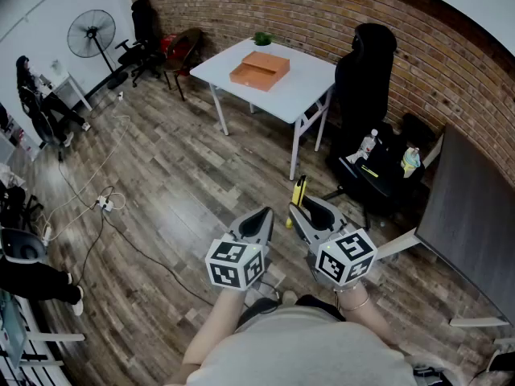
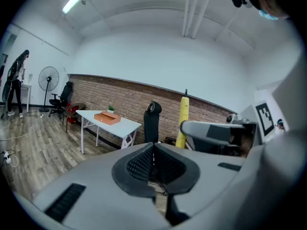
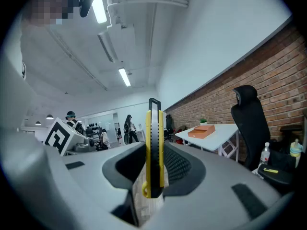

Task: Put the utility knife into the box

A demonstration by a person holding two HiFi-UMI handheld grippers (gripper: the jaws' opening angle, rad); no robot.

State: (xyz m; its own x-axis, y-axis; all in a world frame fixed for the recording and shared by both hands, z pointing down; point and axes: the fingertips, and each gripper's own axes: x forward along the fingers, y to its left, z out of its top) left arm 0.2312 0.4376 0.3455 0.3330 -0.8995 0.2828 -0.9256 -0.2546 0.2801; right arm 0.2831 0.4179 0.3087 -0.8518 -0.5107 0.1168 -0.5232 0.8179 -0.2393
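Note:
A yellow and black utility knife [image 1: 298, 191] stands upright between the pads of my right gripper [image 1: 310, 212], which is shut on it. In the right gripper view the knife [image 3: 154, 147] rises well above the gripper [image 3: 154, 172]. My left gripper [image 1: 259, 220] is held beside it, shut with nothing in it; in its own view the pads [image 2: 144, 163] meet and the knife [image 2: 183, 121] shows to the right. The open orange box [image 1: 260, 69] lies on a white table [image 1: 310, 87] across the room, far from both grippers. It also shows small in each gripper view, as the box [image 2: 107, 117] and the box [image 3: 201, 131].
A black office chair [image 1: 366, 71] stands right of the table, and another seat holding bottles [image 1: 386, 171] is nearer. A dark panel [image 1: 471, 215] stands at the right. Cables and a power strip [image 1: 105, 203] lie on the wood floor. A fan [image 1: 91, 34] and a person [image 1: 32, 95] are at the left.

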